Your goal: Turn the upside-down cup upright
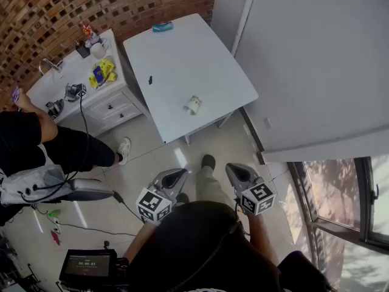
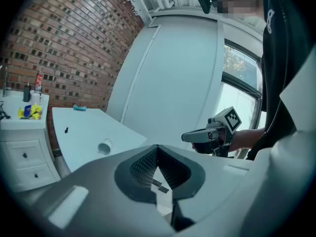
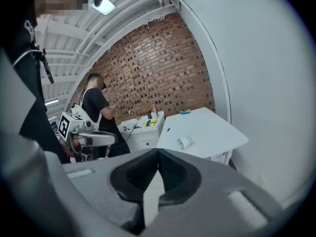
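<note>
While the cup point(image 1: 192, 104) sits on the white table point(image 1: 182, 47) near its closest edge, the task has not begun: both grippers are well apart from it, held close to the person's body. The left gripper point(image 1: 176, 174) and right gripper point(image 1: 236, 169) each have their ribbed jaws pressed together on nothing. The cup is small, pale and cylindrical, and seems tipped on its side. The table top is smooth and matt.
</note>
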### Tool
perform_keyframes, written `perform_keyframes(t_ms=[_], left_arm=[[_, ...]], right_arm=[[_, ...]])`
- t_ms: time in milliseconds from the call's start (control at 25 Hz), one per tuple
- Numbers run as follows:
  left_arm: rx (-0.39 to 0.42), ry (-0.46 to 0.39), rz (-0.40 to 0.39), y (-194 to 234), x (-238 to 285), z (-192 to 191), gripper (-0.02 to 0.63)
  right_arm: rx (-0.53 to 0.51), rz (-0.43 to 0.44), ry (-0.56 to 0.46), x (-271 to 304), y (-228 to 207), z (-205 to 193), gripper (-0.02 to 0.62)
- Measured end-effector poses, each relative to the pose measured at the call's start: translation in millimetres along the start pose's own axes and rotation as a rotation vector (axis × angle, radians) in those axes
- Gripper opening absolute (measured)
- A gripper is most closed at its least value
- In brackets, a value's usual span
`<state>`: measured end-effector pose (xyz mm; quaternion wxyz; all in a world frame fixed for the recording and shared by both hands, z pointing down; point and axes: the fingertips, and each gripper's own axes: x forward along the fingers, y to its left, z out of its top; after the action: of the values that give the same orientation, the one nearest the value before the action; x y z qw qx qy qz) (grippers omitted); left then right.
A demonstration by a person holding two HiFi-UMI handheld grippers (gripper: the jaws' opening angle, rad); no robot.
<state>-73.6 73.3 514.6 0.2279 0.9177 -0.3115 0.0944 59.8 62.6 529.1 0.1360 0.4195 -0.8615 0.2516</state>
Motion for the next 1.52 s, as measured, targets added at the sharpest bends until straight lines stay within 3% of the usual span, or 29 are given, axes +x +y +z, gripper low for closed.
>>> perform_keyframes(t_ms=[240, 480, 840, 1000, 1200, 1400, 1520], left_arm=[[0.034, 0.020, 0.028, 10.2, 66.3, 43.5, 0.012], [0.020, 0.048, 0.074, 21.6, 106.0, 56.3, 0.012], [-0.030, 0.041, 0.161, 41.7, 113.7, 60.5, 0.012], [-0.053, 0.021, 0.188, 57.1, 106.3, 56.8, 0.012], [-0.054, 0.002, 0.161, 70.3, 107.3, 62.8, 0.012], [-0.035, -0.024, 0.152, 87.5, 110.2, 82.0, 0.012], [-0.051, -0.025, 0.168, 99.5, 104.9, 83.7, 0.012]], right_arm=[[-0.001, 0.059, 0.027, 14.9, -72.5, 41.2, -0.008], [-0.015, 0.153, 0.072, 42.2, -115.0, 54.5, -0.008], [-0.064, 0.272, 0.163, 88.8, -132.0, 54.5, -0.008], [-0.141, 0.308, 0.219, 116.5, -126.1, 45.8, 0.011], [-0.267, 0.327, 0.305, 145.2, -121.3, 31.9, 0.071], [-0.311, 0.348, 0.378, 177.0, -127.3, 26.1, 0.252], [-0.318, 0.343, 0.426, 197.8, -131.8, 19.8, 0.296]])
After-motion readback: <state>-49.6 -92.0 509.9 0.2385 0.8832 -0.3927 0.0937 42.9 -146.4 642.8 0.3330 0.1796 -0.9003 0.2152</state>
